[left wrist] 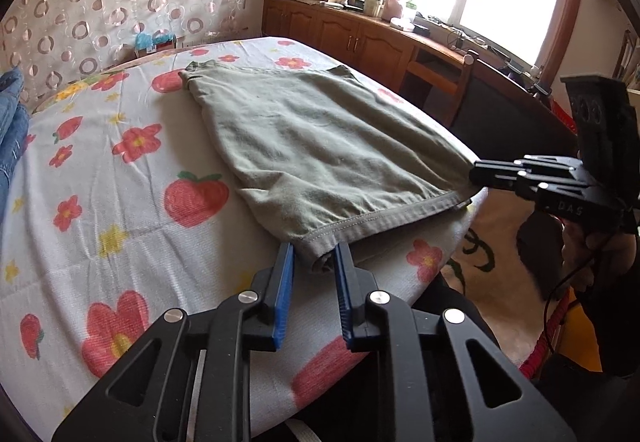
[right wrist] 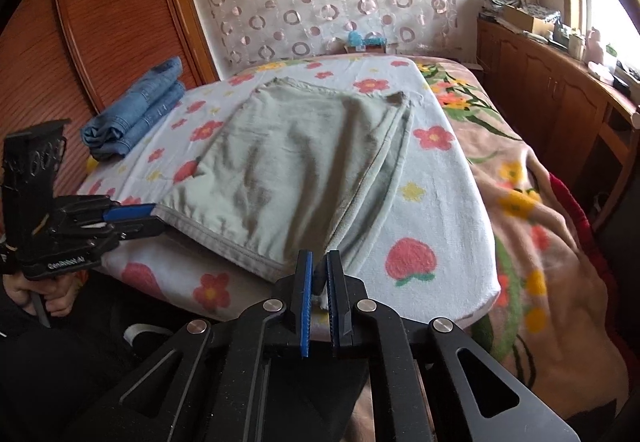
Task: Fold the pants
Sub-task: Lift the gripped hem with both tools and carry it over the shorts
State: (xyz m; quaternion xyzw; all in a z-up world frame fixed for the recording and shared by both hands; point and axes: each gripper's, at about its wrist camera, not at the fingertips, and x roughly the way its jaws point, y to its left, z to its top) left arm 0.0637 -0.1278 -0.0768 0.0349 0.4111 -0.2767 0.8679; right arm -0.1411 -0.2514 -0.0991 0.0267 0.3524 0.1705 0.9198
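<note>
the green pants are spread flat on the flowered towel over the bed, hem toward the near edge. one hem corner is pinched between the narrowed jaws of the left gripper; the other corner is clamped in the nearly closed right gripper. the grasping step is judged complete. next, both corners are to be lifted together and carried toward the far waistband, kept level so the fold lands square.

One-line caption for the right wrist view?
Right gripper shut on the near hem corner of green pants; left gripper pinches the other.
</note>
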